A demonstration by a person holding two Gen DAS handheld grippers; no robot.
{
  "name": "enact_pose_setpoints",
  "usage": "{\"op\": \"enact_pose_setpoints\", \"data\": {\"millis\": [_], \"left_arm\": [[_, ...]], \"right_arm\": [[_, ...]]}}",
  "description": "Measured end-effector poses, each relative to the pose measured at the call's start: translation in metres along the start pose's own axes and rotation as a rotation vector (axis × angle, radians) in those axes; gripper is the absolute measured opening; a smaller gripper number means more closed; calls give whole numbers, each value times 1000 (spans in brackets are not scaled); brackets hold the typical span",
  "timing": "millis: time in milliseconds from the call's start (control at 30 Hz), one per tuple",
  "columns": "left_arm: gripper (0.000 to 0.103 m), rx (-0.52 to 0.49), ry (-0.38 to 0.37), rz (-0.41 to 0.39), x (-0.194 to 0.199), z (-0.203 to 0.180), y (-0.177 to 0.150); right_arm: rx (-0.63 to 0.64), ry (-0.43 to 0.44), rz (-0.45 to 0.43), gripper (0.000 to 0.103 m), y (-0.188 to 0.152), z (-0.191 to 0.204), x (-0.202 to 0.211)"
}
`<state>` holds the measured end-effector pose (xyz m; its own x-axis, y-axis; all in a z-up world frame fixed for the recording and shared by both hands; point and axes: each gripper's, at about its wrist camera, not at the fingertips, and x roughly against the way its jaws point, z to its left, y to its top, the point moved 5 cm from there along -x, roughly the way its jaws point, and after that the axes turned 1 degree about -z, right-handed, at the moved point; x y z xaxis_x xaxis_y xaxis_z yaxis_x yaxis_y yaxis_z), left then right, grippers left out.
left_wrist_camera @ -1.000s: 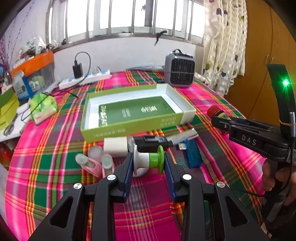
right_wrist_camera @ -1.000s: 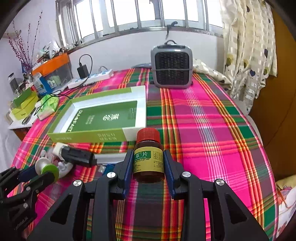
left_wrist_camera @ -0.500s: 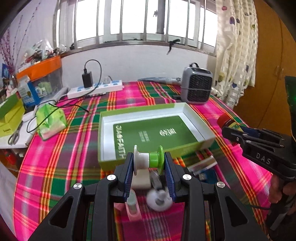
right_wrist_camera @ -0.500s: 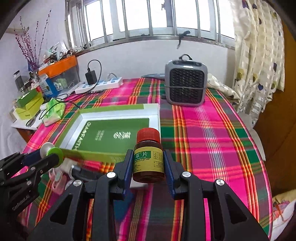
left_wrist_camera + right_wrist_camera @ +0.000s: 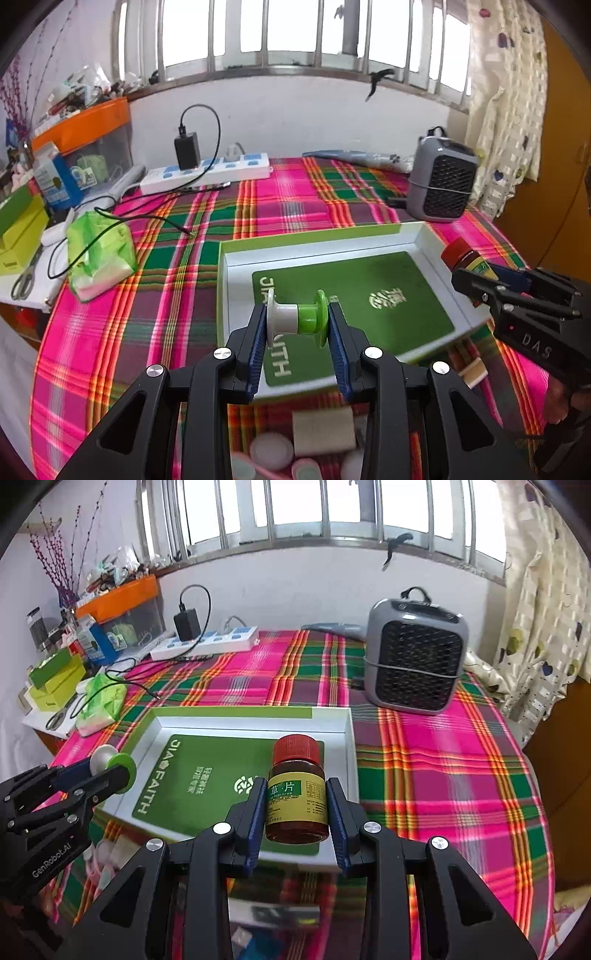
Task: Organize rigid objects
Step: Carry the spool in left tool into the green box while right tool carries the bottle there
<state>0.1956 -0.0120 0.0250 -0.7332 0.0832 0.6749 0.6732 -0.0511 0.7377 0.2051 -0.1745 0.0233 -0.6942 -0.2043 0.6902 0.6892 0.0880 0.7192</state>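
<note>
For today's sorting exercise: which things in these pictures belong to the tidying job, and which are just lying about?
Part of the job:
- white-and-green plastic spool, in left gripper
- brown red-capped medicine bottle, in right gripper
- open green-and-white cardboard box
- small pink and white items in front of the box

Lying about:
- grey fan heater
- white power strip
- green tissue pack

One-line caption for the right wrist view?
Right gripper holds a red-capped brown bottle above the open green box.
</note>
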Motion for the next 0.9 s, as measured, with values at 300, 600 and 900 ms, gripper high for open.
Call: {"op": "enact_pose_setpoints", "data": {"millis": [300, 600, 900], "left_arm": [[31, 3, -6, 50, -32, 1, 5], [31, -10, 11, 96, -50, 0, -1], [31, -12, 27, 114, -56, 0, -3]], "right_arm": [[14, 4, 62, 33, 0, 0, -33], [24, 10, 92, 33, -2, 1, -48], [17, 15, 113, 33, -4, 1, -55]]}}
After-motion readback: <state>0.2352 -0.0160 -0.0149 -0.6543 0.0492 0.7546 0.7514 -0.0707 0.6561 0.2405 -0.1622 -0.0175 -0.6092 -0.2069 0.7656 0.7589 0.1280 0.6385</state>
